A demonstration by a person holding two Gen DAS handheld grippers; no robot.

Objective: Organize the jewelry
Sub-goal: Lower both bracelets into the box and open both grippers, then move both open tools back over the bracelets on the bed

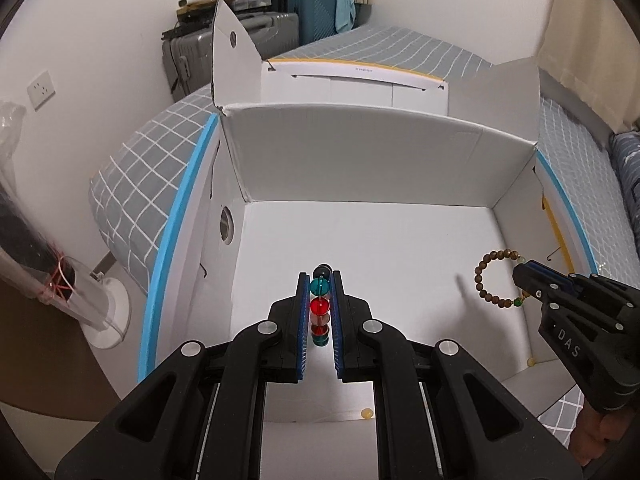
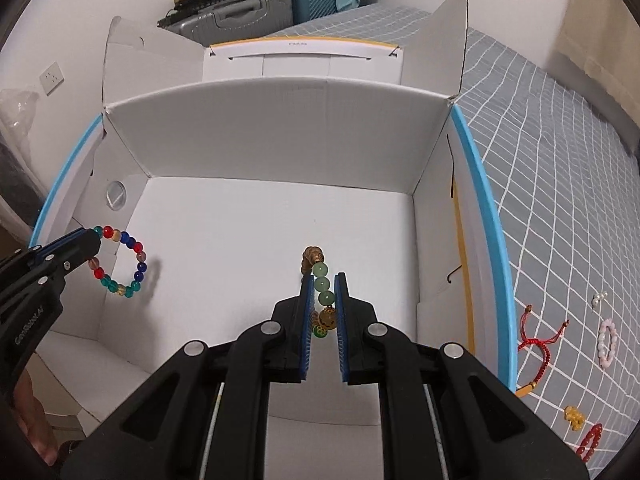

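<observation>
My left gripper (image 1: pixel 320 280) is shut on a bracelet of red, teal and blue glass beads (image 1: pixel 319 307), held above the floor of an open white cardboard box (image 1: pixel 360 160). In the right wrist view the same bracelet (image 2: pixel 120 262) hangs as a ring from the left gripper (image 2: pixel 90 238). My right gripper (image 2: pixel 323 280) is shut on a brown wooden bead bracelet with green beads (image 2: pixel 320 286), also over the box floor. In the left wrist view that bracelet (image 1: pixel 494 278) hangs from the right gripper (image 1: pixel 520 270).
The box sits on a bed with a grey checked cover (image 2: pixel 560 160). On the cover right of the box lie a red cord bracelet (image 2: pixel 538 344), a pink bead bracelet (image 2: pixel 606 342), a red bead bracelet (image 2: pixel 591 440) and small amber beads (image 2: pixel 574 416). Suitcases (image 2: pixel 256 12) stand at the wall.
</observation>
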